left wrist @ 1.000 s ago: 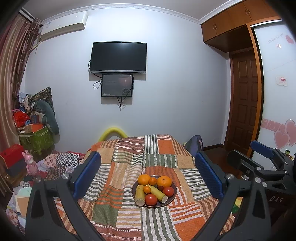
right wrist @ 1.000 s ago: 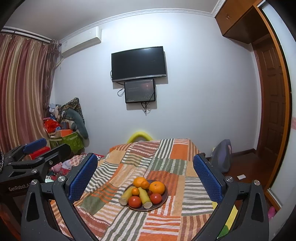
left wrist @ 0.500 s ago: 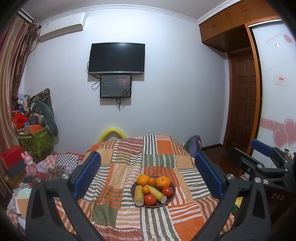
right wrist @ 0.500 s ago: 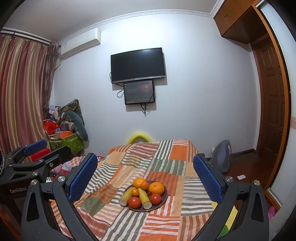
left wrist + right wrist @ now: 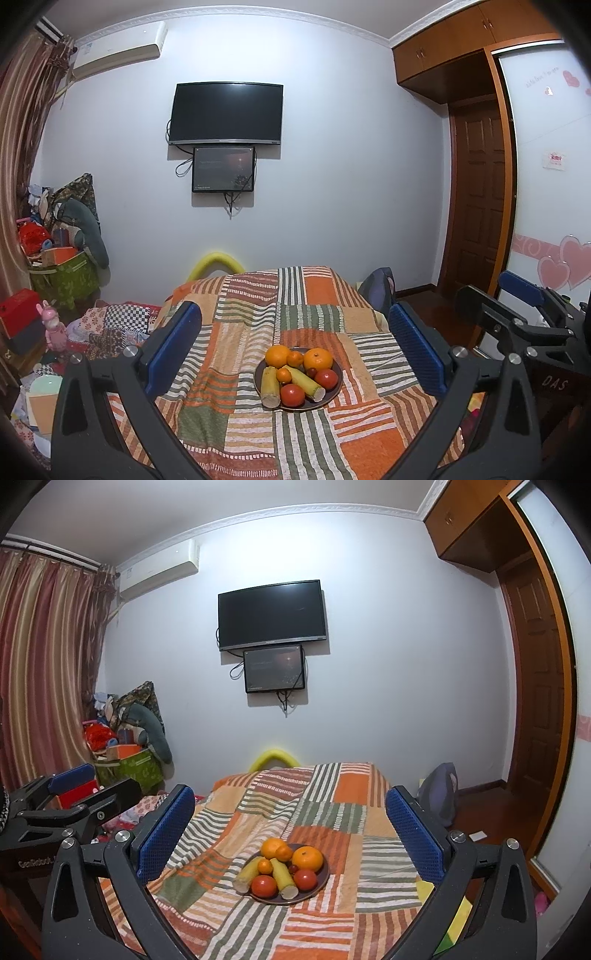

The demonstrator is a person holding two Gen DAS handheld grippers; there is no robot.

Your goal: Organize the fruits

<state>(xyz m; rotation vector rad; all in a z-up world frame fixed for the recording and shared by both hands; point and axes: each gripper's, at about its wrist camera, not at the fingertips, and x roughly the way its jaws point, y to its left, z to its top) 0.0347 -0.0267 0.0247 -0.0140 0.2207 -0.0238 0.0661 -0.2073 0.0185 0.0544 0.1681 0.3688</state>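
Observation:
A dark round plate (image 5: 334,387) sits on a bed with a striped patchwork cover (image 5: 295,325). It holds oranges (image 5: 317,359), small tangerines, red tomatoes (image 5: 292,395) and two yellow corn pieces (image 5: 269,382). The plate also shows in the right wrist view (image 5: 323,880). My left gripper (image 5: 295,350) is open and empty, held above the near part of the bed, short of the plate. My right gripper (image 5: 290,830) is open and empty, beside the left one, also short of the plate. Each gripper shows at the edge of the other's view.
A TV (image 5: 227,112) and a small screen hang on the far wall. Piled bags and boxes (image 5: 62,258) stand at the left, with clutter on the floor. A wooden door (image 5: 480,199) and wardrobe are at the right. A backpack (image 5: 439,794) leans by the bed.
Both grippers have shifted slightly; the plate sits a little lower and more central in both views. Both grippers stay open and empty.

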